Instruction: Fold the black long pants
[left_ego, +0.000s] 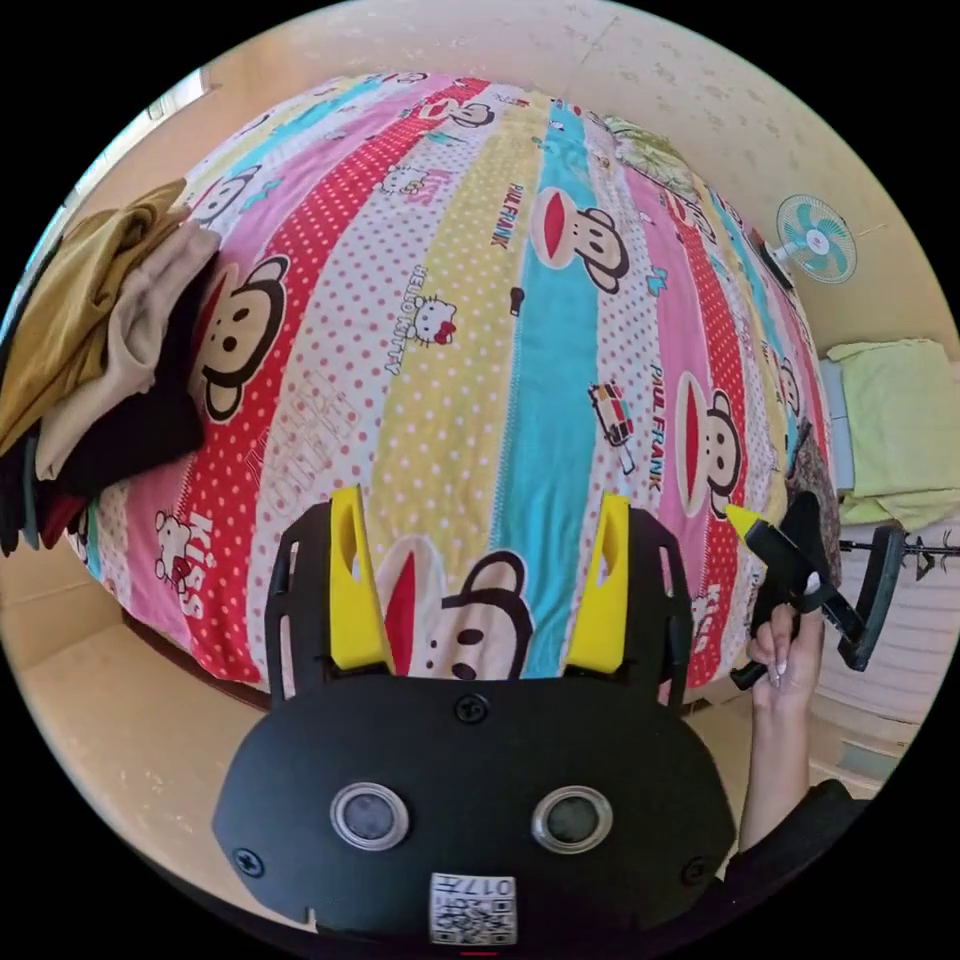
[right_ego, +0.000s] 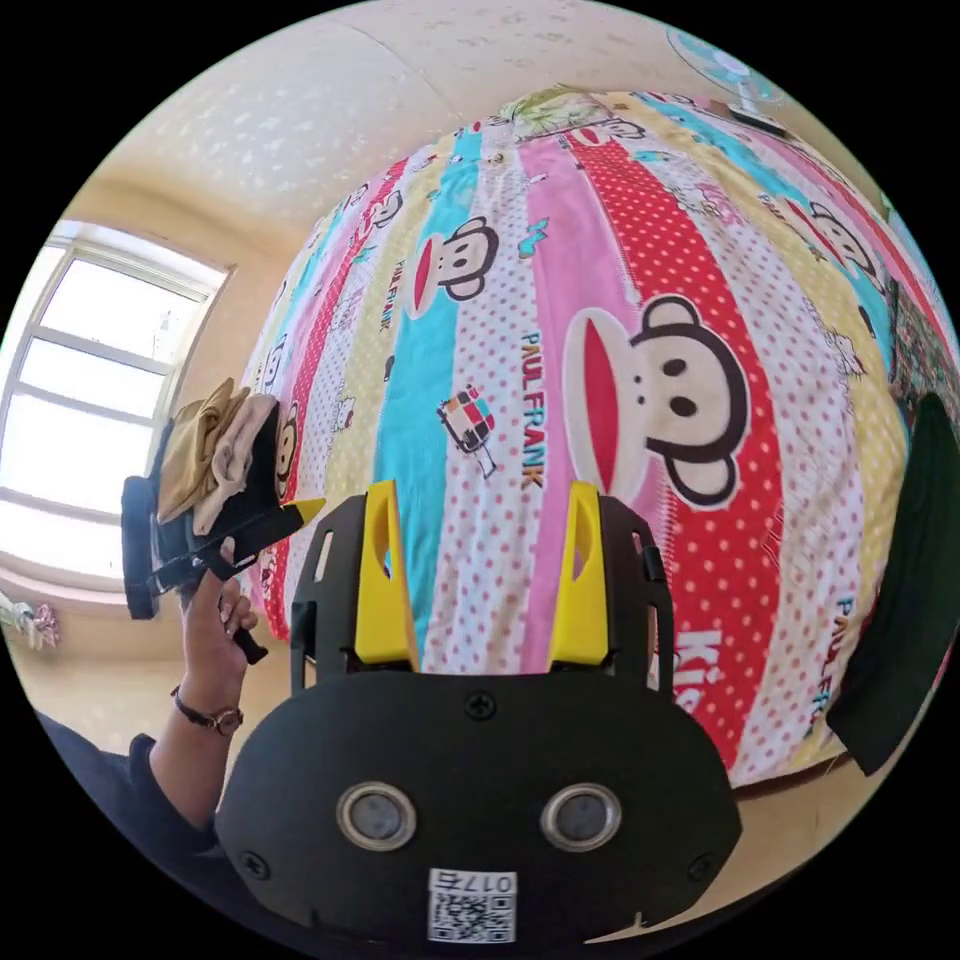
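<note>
My left gripper (left_ego: 480, 500) hangs open over the near edge of the bed, nothing between its yellow jaws. My right gripper (right_ego: 482, 490) is open too, above the striped cartoon bedsheet (right_ego: 640, 250). A dark garment (right_ego: 900, 590) drapes over the bed's edge at the right of the right gripper view; I cannot tell whether it is the pants. A pile of clothes (left_ego: 110, 330) in mustard, beige and black lies on the bed's left corner. A hand holds the right gripper (left_ego: 790, 570) at the right of the left gripper view. The left gripper (right_ego: 200, 550) sits beside the pile of clothes (right_ego: 220, 450).
The bedsheet (left_ego: 520, 330) is spread flat and bare in the middle. A fan (left_ego: 815, 238) stands by the wall, with a green cloth (left_ego: 890, 420) and a rack (left_ego: 900, 550) at the right. A bright window (right_ego: 90, 400) is at the left. Pale floor runs below the bed.
</note>
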